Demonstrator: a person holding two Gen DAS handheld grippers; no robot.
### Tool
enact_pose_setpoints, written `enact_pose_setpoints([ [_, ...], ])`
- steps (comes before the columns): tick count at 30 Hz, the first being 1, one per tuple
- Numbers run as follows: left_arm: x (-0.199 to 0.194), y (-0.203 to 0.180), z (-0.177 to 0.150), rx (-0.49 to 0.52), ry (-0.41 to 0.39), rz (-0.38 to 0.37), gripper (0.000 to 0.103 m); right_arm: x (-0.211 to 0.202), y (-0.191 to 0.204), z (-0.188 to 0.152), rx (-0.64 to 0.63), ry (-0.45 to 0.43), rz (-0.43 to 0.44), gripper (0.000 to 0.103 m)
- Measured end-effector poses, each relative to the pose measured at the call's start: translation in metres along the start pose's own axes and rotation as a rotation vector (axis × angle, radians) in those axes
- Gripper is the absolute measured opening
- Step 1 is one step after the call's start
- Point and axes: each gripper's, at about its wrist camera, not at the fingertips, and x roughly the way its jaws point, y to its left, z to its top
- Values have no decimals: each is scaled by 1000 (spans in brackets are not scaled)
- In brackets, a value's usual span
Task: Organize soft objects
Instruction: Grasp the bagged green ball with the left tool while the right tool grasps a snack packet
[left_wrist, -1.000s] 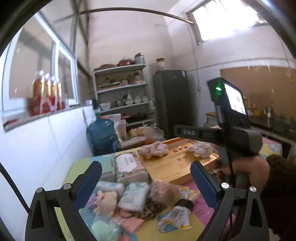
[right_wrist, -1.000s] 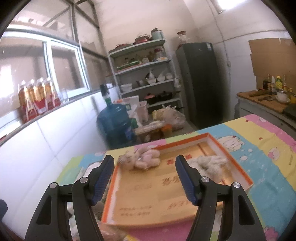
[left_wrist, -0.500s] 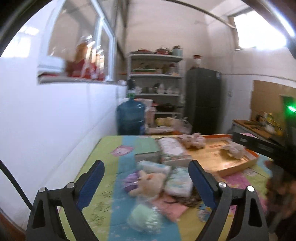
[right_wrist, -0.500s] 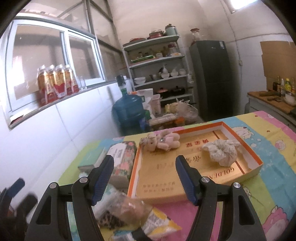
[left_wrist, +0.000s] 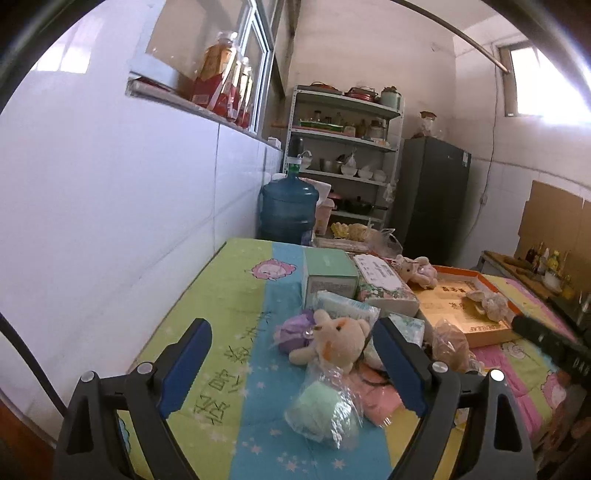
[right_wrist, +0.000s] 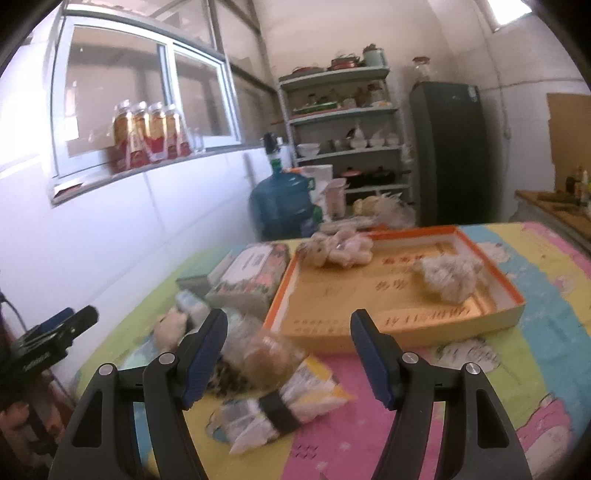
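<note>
A beige teddy bear (left_wrist: 334, 341) lies in a heap of soft things on the patterned tablecloth, beside a purple puff (left_wrist: 291, 334) and a bagged pale green item (left_wrist: 321, 410). My left gripper (left_wrist: 291, 363) hovers open just short of the bear, nothing between its fingers. An orange-rimmed cardboard tray (right_wrist: 402, 291) holds a pink plush (right_wrist: 340, 249) and a white fluffy toy (right_wrist: 448, 277). My right gripper (right_wrist: 288, 354) stands open over a clear bag with a brown item (right_wrist: 266, 356) and wrapped packets (right_wrist: 284, 406), touching none.
Tissue packs and a floral box (left_wrist: 384, 286) sit between heap and tray. A blue water jug (left_wrist: 288, 210), metal shelves (left_wrist: 343, 147) and a dark fridge (left_wrist: 430, 199) stand beyond the table. White tiled wall (left_wrist: 110, 221) runs along the left; bottles (right_wrist: 147, 136) line the sill.
Both grippers swung left and dropped toward the table. The left view now centres on the teddy bear heap; the right view moved from over the tray to over the bagged items.
</note>
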Motion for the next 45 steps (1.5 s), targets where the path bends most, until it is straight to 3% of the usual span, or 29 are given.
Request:
enact_pose_setpoints([
  [11,-19,1,-24,-23,-48,31,90,8,-2,-54,210,108,-10,75],
  [16,-17,4,-31,-13,-32,47,90,21,-4,-63,308,162,15,75],
  [22,-13,15,-40,-23,-7,51,90,36,-9,-58,418,166,-5,75],
  [27,-4,13,-45,-15,22,30,90,46,-5,-56,376,181,-39,76],
  [30,7,4,-48,-6,48,12,90,45,-1,-57,301,192,-67,63],
  [32,14,1,-50,-11,62,24,90,42,-3,-59,290,192,-49,61],
  [39,41,0,-55,-37,123,10,90,18,-11,-67,256,180,-45,60],
  [45,56,3,-60,-88,159,-12,81,4,-16,-66,231,146,-62,59],
])
